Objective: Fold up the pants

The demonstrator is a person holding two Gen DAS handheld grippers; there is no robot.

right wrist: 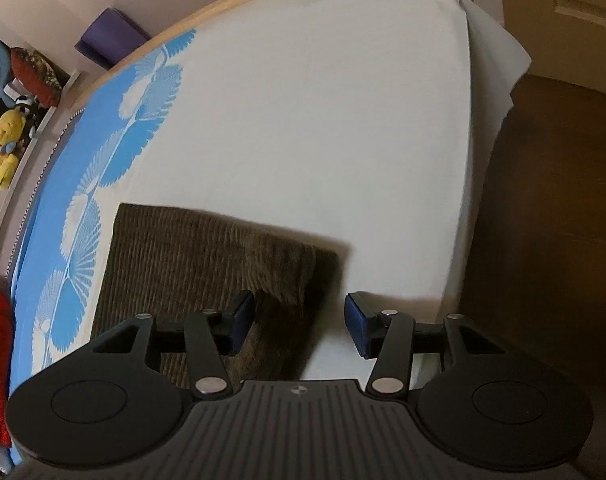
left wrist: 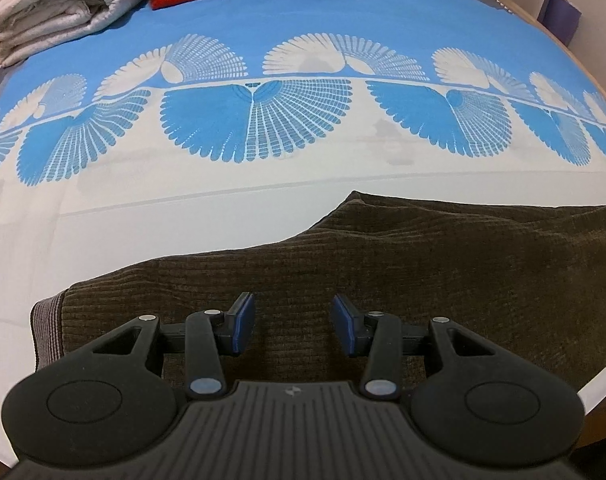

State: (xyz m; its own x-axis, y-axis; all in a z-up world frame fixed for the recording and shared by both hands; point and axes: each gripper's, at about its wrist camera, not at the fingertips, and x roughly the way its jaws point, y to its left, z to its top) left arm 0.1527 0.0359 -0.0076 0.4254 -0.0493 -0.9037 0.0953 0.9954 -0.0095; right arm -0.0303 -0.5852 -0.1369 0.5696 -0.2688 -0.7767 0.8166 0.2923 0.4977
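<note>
the brown pants (left wrist: 383,280) lie flat on the bed sheet (left wrist: 143,220) under both your grippers, left gripper (left wrist: 294,326) and right gripper (right wrist: 299,326) both wide apart and holding nothing, and the cloth looks soft, thick and floppy, so pinch an edge

left wrist: low over bed, facing across | right wrist: higher | shared: pants (left wrist: 383,280)

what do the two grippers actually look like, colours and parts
The left gripper and the right gripper look alike: matte black, ribbed body with a small round logo, two round side discs, linkage arms joined by silver pivot pins, and jaws faced with dark blue pads. No cables, hands or sleeves show.
</note>
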